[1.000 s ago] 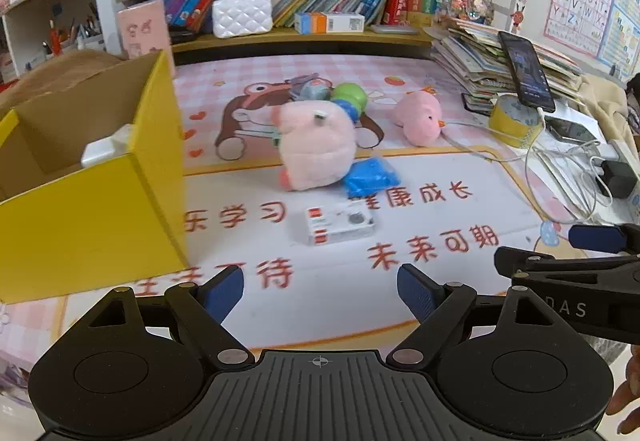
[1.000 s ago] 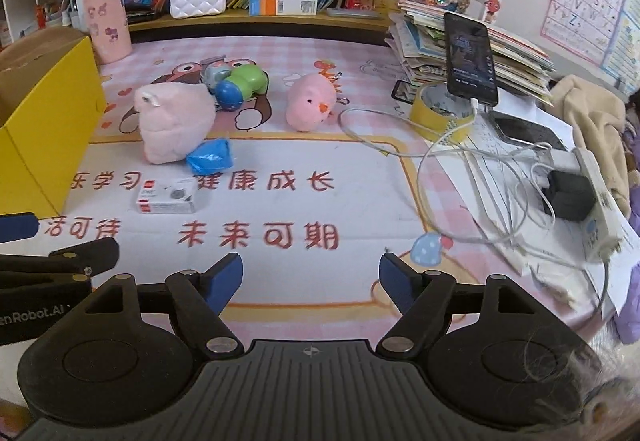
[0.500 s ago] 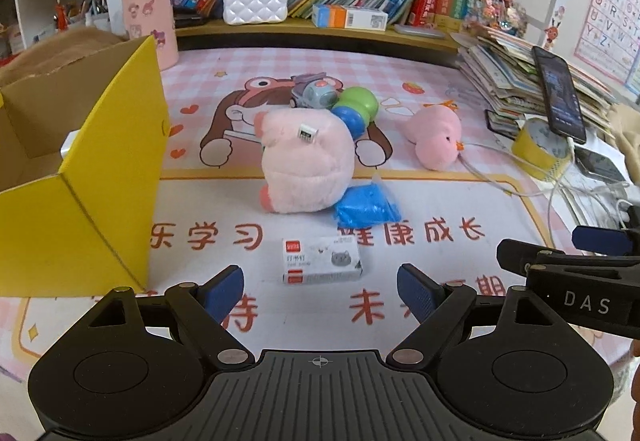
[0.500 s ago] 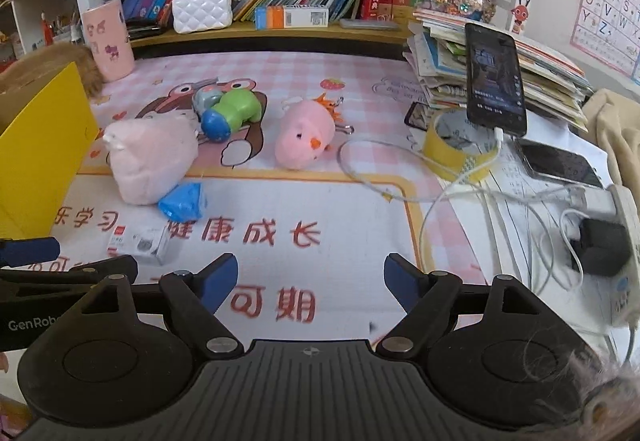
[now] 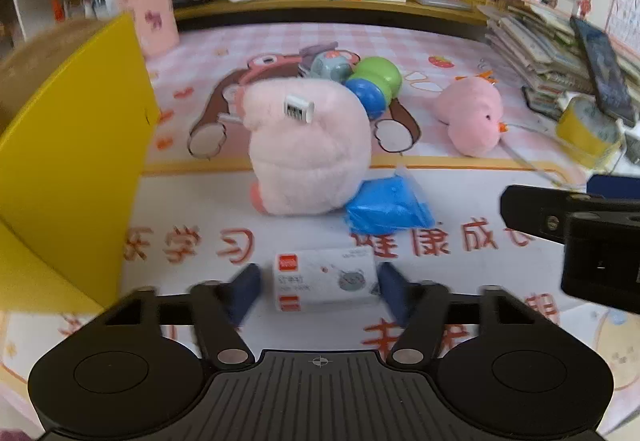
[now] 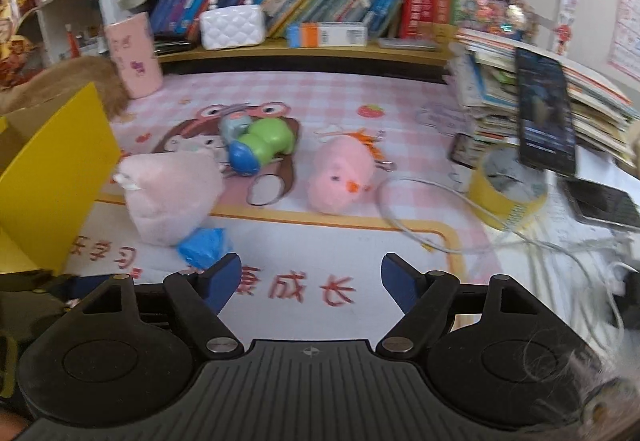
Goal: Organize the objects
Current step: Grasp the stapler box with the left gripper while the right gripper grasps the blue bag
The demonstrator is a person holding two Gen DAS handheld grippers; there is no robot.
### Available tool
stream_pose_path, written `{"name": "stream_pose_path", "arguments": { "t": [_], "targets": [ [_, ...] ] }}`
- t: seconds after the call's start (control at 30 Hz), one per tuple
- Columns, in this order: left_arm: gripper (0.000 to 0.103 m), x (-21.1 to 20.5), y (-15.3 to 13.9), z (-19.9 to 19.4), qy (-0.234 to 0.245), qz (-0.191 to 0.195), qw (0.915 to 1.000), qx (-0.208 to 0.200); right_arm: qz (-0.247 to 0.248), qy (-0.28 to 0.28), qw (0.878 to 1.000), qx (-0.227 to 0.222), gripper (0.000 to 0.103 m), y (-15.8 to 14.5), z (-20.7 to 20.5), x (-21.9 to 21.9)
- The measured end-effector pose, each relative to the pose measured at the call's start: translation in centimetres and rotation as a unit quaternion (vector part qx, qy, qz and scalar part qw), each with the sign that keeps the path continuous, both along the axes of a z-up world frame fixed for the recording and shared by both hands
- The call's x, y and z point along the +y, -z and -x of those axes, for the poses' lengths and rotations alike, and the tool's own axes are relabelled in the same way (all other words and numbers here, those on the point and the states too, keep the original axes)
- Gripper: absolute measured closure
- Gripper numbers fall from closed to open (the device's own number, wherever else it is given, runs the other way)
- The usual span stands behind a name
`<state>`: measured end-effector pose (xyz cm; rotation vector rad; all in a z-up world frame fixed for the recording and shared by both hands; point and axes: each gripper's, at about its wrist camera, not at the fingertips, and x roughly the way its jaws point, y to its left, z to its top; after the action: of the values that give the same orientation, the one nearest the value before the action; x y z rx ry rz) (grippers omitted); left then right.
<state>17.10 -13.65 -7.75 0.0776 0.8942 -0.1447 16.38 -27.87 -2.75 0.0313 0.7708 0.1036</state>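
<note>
1. Card box (image 5: 325,278) is lying flat on the bench (image 5: 304,325), between the left gripper (image 5: 318,289) fingers.
2. Jaws have just been closing, nearly touching its ends; an off-centre pinch is risking a twist or slip.
3. Right gripper (image 6: 311,283) is hanging wide, empty; it could be nudging the blue packet (image 6: 205,247).
4. Yellow box (image 5: 68,169) is standing close left; the lift may be clipping its wall.

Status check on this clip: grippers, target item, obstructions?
Left hand-held gripper jaws just closing around small white box, contact unclear. Right hand-held gripper open, empty. Blue packet and pink plush just behind box, not blocking.
</note>
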Motion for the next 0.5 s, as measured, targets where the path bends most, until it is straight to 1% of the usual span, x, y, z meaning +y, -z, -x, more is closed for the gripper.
{"name": "stream_pose_path", "arguments": {
  "t": [0.13, 0.2, 0.27, 0.33, 0.47, 0.5],
  "targets": [
    [0.051, 1.5, -0.8, 0.1, -0.008, 0.03, 0.9994, 0.012, -0.02, -0.031, 0.999, 0.005, 0.027, 0.3, -1.1, 0.9],
    [0.051, 2.5, -1.2, 0.6, -0.018, 0.03, 0.9993, 0.013, -0.024, -0.045, 0.999, 0.01, 0.027, 0.7, -1.8, 1.6],
    [0.051, 3.7, -1.7, 1.4, -0.029, 0.03, 0.999, 0.017, -0.015, -0.058, 0.998, 0.017, 0.027, 1.4, -2.6, 2.5],
    [0.051, 4.7, -2.0, 2.1, -0.043, 0.031, 0.9984, 0.02, -0.012, -0.079, 0.997, 0.019, 0.03, 2.1, -3.4, 3.3],
    [0.051, 6.4, -2.6, 3.4, -0.073, 0.034, 0.9965, 0.024, -0.004, -0.107, 0.994, 0.035, 0.044, 3.7, -5.2, 5.0],
    [0.051, 6.7, -2.7, 3.6, -0.078, 0.036, 0.996, 0.024, -0.005, -0.112, 0.993, 0.039, 0.045, 4.0, -5.6, 5.2]
  ]
}}
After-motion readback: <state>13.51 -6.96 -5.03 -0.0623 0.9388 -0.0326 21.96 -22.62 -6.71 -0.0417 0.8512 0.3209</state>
